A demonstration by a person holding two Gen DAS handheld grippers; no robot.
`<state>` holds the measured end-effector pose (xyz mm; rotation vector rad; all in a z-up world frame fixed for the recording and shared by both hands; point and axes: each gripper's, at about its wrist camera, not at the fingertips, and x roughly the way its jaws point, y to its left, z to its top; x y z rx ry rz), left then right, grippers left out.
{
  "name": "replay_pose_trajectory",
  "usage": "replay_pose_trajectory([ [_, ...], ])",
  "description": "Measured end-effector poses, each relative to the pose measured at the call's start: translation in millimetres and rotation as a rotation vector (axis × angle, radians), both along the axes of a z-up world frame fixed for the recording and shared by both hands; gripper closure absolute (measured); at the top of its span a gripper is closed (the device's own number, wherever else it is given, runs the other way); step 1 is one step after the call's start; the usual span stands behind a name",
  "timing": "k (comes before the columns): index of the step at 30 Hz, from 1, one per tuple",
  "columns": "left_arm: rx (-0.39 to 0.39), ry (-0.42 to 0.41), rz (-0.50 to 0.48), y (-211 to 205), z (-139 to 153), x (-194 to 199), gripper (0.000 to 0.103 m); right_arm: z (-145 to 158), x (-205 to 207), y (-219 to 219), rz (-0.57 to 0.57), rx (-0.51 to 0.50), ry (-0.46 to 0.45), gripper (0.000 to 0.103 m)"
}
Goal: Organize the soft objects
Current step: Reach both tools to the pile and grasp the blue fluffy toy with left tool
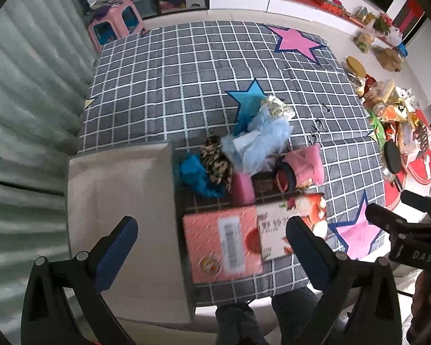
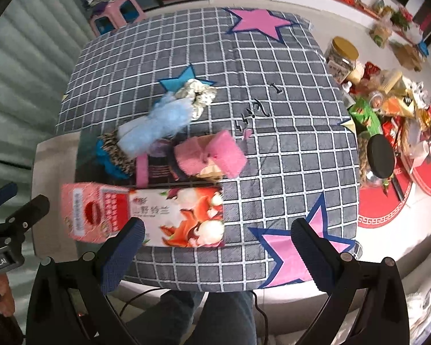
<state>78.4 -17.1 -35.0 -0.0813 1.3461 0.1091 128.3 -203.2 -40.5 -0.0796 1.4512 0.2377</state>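
Soft objects (image 2: 158, 126) heaped in carton (image 2: 163, 215) near front edge of mat (image 2: 287, 155), left of middle. My left claw (image 1: 212, 241) and right claw (image 2: 217, 244) both wide open, empty, hovering. Advice: descend on pink fluffy piece (image 2: 212, 155), pinch centrally, lift clear.

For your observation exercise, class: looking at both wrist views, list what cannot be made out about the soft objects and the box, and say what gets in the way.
- Dark box, right wrist view: its inside is hidden by the pink fluffy piece and light blue fluffy item.
- Tissue pack, left wrist view: print blurred, unreadable.
- Blue fabric, left wrist view: partly under the leopard-print scrunchie.
- Grey tray, left wrist view: near edge covered by the left gripper.
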Motion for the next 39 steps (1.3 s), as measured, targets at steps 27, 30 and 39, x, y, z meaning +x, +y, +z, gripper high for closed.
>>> replay_pose_trajectory([
  [27,0.162,0.310,-0.035,-42,-150,153,0.029,-109,85,-54,-0.034,0.105,0.222,0.001],
  [30,0.076,0.334,-0.009,-30,-157,154,0.052,-115,92,-55,-0.034,0.112,0.242,0.001],
  [39,-0.065,0.247,0.046,-5,-134,159,0.072,-124,111,-34,0.006,0.148,0.258,0.001],
])
